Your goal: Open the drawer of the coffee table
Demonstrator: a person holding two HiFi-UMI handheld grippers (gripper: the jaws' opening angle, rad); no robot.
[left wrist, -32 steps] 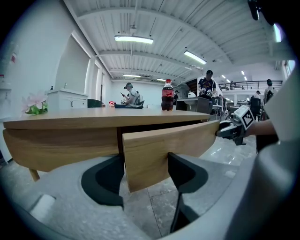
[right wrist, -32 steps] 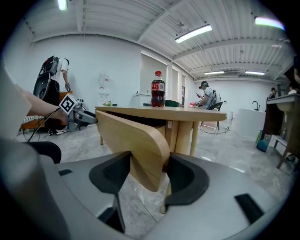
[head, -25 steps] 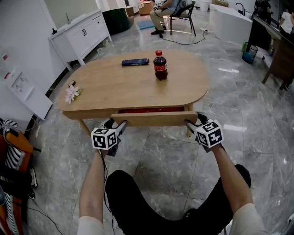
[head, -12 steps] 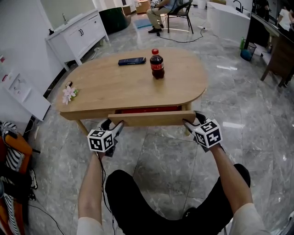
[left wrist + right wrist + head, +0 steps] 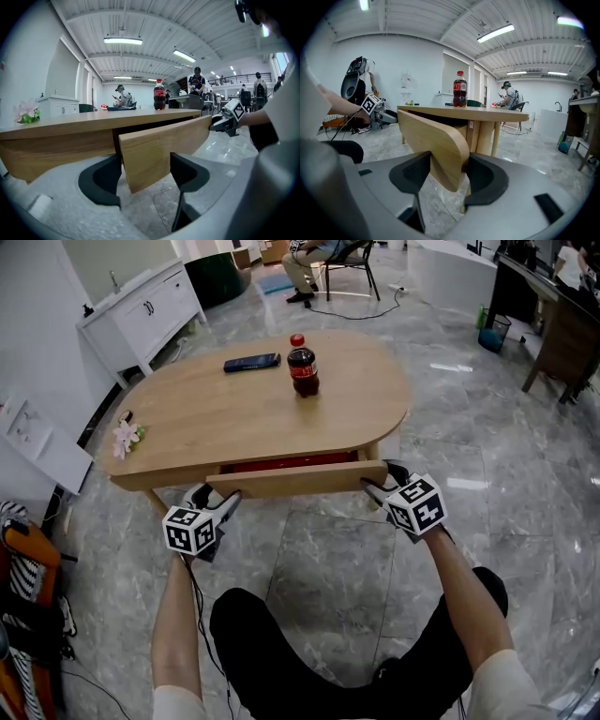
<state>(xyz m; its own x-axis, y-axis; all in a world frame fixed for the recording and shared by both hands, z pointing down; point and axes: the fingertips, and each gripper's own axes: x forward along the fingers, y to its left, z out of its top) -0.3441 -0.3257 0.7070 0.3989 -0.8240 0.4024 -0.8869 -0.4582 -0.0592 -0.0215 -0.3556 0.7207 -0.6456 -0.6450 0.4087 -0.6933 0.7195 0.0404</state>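
Oval light-wood coffee table stands on a grey marble-tiled floor, filling the centre of the head view. The drawer front, a light-wood plank with rounded ends, runs along the table's near edge, below centre of frame. It is pulled a short way out. A strip of red drawer interior shows between it and the table edge.

Left gripper, lower left of the head view, is at the plank's left end. In the left gripper view, that end of the drawer front stands between the jaws of the left gripper, with a pad against each side. These jaws have just been opening a little, and no gap shows at either pad.

Right gripper, right of centre, is at the opposite end. In the right gripper view, the jaws of the right gripper are closed on the rounded end of the drawer front, with both pads touching the wood.

On the tabletop:
- A dark cola bottle with a red cap stands upright, upper centre.
- A dark flat phone lies just to its left.
- A small pink flower lies at the far left edge.

A white cabinet stands at upper left.
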